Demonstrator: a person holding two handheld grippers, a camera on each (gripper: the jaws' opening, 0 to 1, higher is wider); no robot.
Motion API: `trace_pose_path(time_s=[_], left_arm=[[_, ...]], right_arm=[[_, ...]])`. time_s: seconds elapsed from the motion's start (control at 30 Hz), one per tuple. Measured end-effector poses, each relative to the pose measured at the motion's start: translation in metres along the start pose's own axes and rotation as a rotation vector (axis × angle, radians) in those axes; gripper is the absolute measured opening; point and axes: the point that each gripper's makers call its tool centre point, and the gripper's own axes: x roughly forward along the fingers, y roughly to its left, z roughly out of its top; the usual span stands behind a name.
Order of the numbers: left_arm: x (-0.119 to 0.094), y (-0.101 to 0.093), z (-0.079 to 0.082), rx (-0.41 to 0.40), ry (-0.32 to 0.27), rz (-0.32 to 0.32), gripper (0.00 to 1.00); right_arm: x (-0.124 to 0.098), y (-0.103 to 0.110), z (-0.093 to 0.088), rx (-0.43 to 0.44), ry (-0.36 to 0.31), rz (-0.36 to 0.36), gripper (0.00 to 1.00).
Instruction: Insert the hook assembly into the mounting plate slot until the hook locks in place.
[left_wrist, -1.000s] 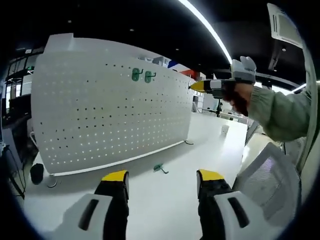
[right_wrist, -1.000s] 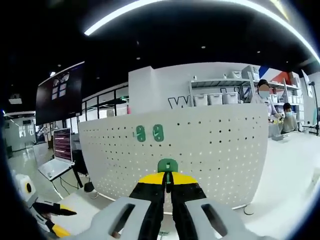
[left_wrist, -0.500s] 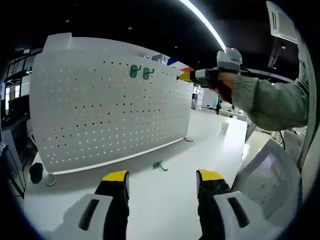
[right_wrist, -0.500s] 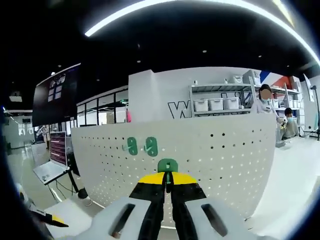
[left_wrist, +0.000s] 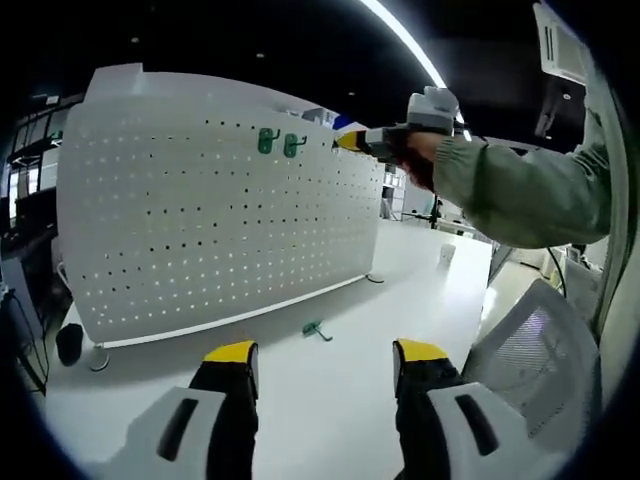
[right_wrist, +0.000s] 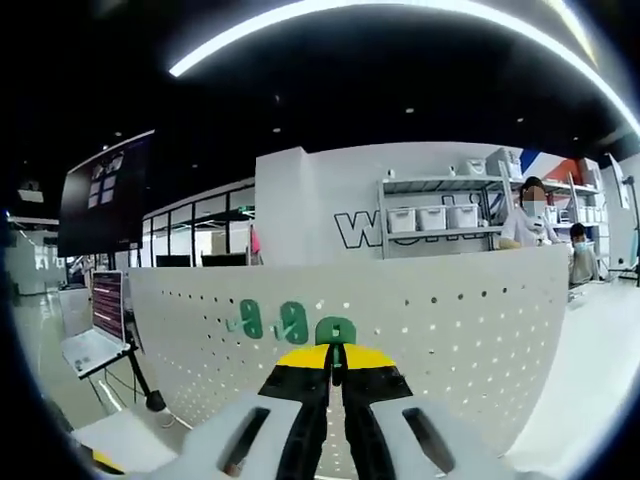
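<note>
In the right gripper view, the right gripper (right_wrist: 335, 362) rose from the bottom centre, its yellow-tipped jaws clamped together on a small green plastic hook (right_wrist: 335, 331) that stood just above them. Directly behind it, across the middle of the frame, ran the white perforated metal mounting plate (right_wrist: 450, 320), with two matching green hooks (right_wrist: 272, 320) already seated near its top edge, just left of the held one.

In the left gripper view, the same right gripper appeared in the upper centre, held by a hand in a pale green sleeve (left_wrist: 520, 190) close to the plate's top right. The left gripper (left_wrist: 325, 360) sat at the bottom of that frame with its jaws apart and empty, above the white table (left_wrist: 420, 280). A spare green hook (left_wrist: 316, 329) lay on the table near the plate's foot.

To insert well, the held hook probably needed to be squared to the plate and lined up with the row of its neighbours, then pushed straight in and down until it caught. A tilted entry could jam the tabs.
</note>
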Motion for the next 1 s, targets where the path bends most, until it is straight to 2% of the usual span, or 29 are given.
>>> trace_pose_path(time_s=[0.43, 0.67, 1.0], left_arm=[[0.000, 0.001, -0.001, -0.008, 0.000, 0.001, 0.56], [0.000, 0.002, -0.001, -0.011, 0.000, 0.005, 0.56], [0.000, 0.004, -0.001, -0.018, 0.001, 0.012, 0.56]], right_arm=[[0.024, -0.006, 0.004, -0.001, -0.019, -0.025, 0.01], [0.037, -0.007, -0.001, 0.001, -0.010, -0.032, 0.01], [0.049, -0.010, 0.001, 0.016, -0.014, -0.042, 0.01]])
